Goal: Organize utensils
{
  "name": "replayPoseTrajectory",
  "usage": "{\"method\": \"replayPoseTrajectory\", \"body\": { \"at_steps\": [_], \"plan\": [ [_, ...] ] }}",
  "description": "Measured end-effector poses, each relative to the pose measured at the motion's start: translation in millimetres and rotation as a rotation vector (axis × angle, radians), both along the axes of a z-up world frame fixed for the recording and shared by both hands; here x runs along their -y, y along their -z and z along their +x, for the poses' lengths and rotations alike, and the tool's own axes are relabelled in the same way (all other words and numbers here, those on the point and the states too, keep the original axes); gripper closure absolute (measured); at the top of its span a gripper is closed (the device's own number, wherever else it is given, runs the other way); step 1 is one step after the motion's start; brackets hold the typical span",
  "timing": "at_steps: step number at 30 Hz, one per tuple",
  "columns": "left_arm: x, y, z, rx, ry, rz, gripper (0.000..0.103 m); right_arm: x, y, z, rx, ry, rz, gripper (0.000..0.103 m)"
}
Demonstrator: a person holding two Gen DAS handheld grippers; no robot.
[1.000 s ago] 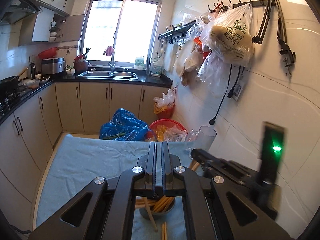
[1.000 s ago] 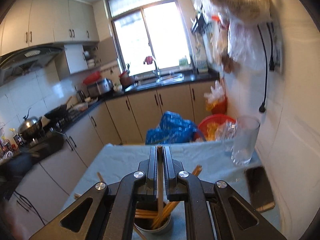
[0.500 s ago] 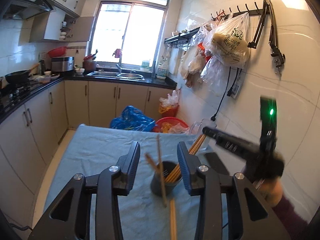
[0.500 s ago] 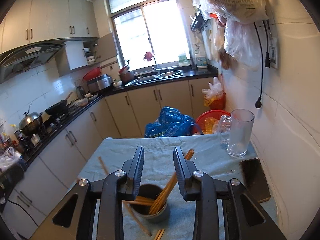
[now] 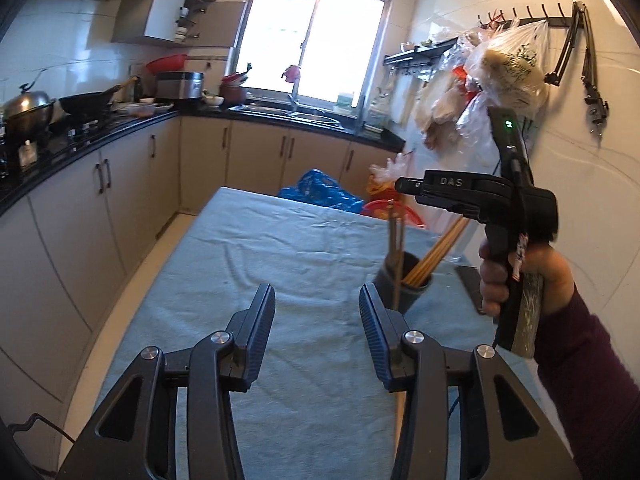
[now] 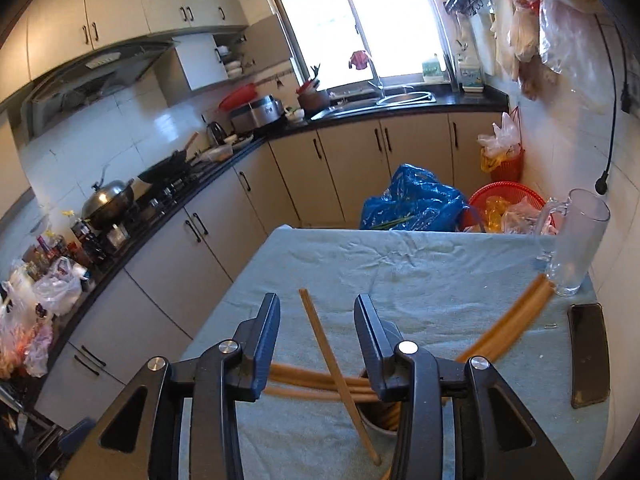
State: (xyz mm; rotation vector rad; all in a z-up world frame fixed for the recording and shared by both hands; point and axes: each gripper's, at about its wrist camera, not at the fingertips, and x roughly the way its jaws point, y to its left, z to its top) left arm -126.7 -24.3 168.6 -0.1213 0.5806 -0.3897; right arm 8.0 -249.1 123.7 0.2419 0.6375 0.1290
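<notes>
Fingers of the left gripper (image 5: 317, 334) stand apart and are opening; only bare cloth shows between the pads, nothing held. Fingers of the right gripper (image 6: 317, 332) likewise opening. One loose chopstick (image 6: 335, 372) crosses the gap between them at a slant, touching neither pad as far as the view shows, so no grip.

Holder cup (image 5: 404, 286): dark, round, upright on the table cloth (image 5: 248, 264), just right of the left gripper's right finger. Chopsticks (image 5: 434, 252) stand in it, most leaning right toward the wall; two darker sticks (image 5: 396, 240) stand nearly upright.

Right wrist view: cup rim (image 6: 370, 416) sits low, partly hidden behind the right finger. Several chopsticks lie across its mouth (blurred, count not readable); a bundle (image 6: 516, 324) leans out to the right toward the glass mug (image 6: 576, 252). The loose chopstick's lower end rests on the cloth in front of the cup.

Dark phone (image 6: 588, 352) lies flat on the cloth near the right edge, just beside the mug, apart from the cup.

Left wrist view: a hand (image 5: 520, 276) in a dark red sleeve (image 5: 592, 376) grips the handle of the right gripper above the cup.
</notes>
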Motion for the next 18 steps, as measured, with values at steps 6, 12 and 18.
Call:
{"method": "replayPoseTrajectory", "body": {
  "at_steps": [6,12,18],
  "plan": [
    [-5,10,-2,-0.004,-0.024,0.004,0.06,-15,14,16,-0.059,0.019,-0.137,0.097],
    [-7,20,3,-0.05,-0.019,-0.032,0.06,-19,-15,-17,0.01,0.026,-0.22,0.097],
    [-15,25,3,-0.069,-0.027,-0.063,0.06,-20,-68,-43,0.075,0.016,-0.235,0.097]
  ]
}}
